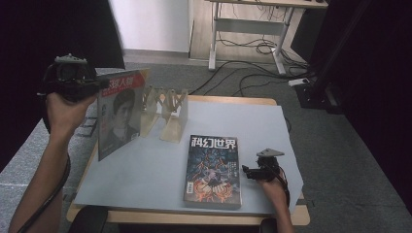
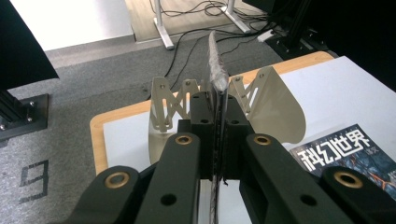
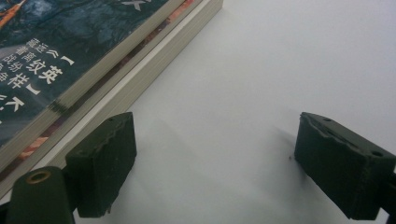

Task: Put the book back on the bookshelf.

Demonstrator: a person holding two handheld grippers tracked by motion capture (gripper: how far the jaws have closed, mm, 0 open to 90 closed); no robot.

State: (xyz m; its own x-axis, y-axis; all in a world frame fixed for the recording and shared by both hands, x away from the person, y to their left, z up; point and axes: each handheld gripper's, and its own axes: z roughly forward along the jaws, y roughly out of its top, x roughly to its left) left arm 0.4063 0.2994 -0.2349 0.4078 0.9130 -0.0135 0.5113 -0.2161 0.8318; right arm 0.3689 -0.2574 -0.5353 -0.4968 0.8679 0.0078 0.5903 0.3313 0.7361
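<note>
**Left gripper lifted a magazine upright while the right gripper rested open beside the stack**

In the high view, the left gripper (image 1: 73,80) sat at about 10 o'clock over the wooden worktop (image 1: 233,100), which was covered by a pale grey sheet (image 1: 252,124). It was clamped on the top edge of a thin magazine with a red masthead and a portrait cover (image 1: 119,114), held upright with its lower edge close to the sheet. In the left gripper view, the black jaws were pressed together on that magazine (image 2: 216,70), seen edge-on and rising between them.

Just beyond the magazine, toward 12 o'clock, stood a cream-coloured slotted rack with cut-out zigzag dividers (image 1: 165,109); in the left gripper view the rack (image 2: 275,105) spread to either side of the held edge.

At about 5 o'clock, a stack of dark blue-covered magazines with white characters (image 1: 214,170) lay flat on the sheet. The right gripper (image 1: 250,171) was low on the sheet just to the right of the stack, at about 4 o'clock. In the right gripper view, the right gripper (image 3: 215,158) had its jaws wide apart with bare sheet between them, and the stack's page edges (image 3: 116,74) lay just beside one jaw.
</note>
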